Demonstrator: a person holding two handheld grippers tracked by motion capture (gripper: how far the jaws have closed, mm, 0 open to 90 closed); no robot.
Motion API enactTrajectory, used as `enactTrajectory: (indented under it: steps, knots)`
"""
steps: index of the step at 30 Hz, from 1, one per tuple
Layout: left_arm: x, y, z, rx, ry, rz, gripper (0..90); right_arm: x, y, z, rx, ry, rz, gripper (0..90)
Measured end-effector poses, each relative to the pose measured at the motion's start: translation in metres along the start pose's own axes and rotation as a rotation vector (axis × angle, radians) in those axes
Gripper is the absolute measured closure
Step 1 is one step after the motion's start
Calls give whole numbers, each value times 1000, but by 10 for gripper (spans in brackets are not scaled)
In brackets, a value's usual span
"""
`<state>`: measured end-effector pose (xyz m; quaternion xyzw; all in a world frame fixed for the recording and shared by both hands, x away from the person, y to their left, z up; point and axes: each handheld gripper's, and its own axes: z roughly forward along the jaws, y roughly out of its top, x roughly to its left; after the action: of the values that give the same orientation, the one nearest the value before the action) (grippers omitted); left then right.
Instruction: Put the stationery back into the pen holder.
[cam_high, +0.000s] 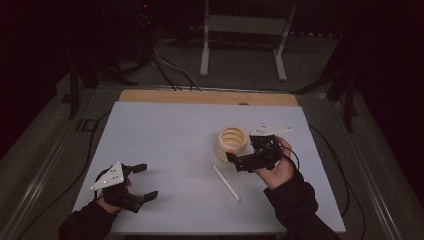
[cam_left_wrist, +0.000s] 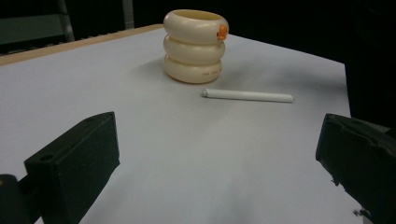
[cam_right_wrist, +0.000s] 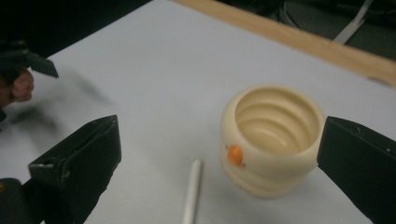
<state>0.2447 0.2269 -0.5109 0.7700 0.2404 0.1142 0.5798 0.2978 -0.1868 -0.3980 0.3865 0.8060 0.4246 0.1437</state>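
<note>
Black right tool (cam_high: 237, 159) gapes wide beside cream cup (cam_high: 232, 143), empty.

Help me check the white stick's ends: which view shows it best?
The left gripper view: the white stick lies whole, end to end, before the ribbed cup. The high view shows it whole but small; the right gripper view cuts it off.

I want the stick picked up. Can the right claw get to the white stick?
Probably yes. The right claw is open, just above the white stick, beside the cream cup. Nothing lies between them.
</note>
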Motion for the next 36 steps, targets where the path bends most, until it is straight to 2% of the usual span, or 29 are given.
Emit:
enactTrajectory:
  steps: [5, 11, 18, 28, 31, 33, 36]
  knots:
    - [1, 0, 0, 2, 1, 2, 3, -2, -16, 9, 24, 17, 33, 0]
    - [1, 0, 0, 2, 0, -2, 3, -5, -35, 18, 55, 14, 72, 0]
    - [0, 0, 0, 3, 0, -2, 3, -6, -48, 25, 85, 11, 97, 0]
    - [0, -1, 1, 5, 0, -2, 3, -6, -66, 36, 166, 0, 129, 72]
    - [0, 0, 0, 4, 1, -2, 3, -5, -69, 40, 197, -12, 135, 140]
    - [0, 0, 0, 3, 1, -2, 3, -5, -69, 40, 197, -12, 135, 140]
    - [0, 0, 0, 3, 1, -1, 3, -3, -72, 44, 245, -16, 136, 199]
